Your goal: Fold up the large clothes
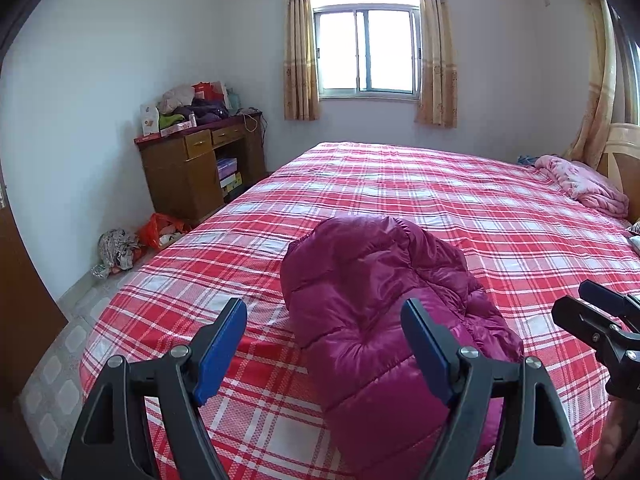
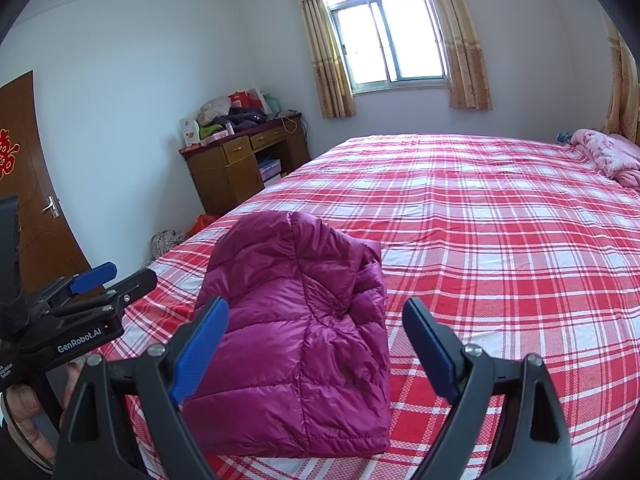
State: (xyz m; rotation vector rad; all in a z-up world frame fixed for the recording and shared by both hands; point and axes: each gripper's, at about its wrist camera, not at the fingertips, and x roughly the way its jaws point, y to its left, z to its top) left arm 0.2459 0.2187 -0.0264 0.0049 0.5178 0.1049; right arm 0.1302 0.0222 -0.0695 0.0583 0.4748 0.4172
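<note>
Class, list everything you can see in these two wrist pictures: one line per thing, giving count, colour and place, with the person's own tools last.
Padded jacket: one, magenta, folded in a bundle on the near part of the bed.
Bed cover: one, red and white plaid, spread over the bed.
Blanket: one, pink, crumpled at the far right end of the bed.
Desk: one, brown wood, against the left wall, piled with clutter.
Window: one, bright, far wall, between beige curtains.
Door: one, brown, left wall, red decoration.
Bags: a few, orange and grey, floor beside the desk.
Left gripper: one, black with blue fingers, open above the jacket.
Right gripper: one, same colours, open above the jacket.
</note>
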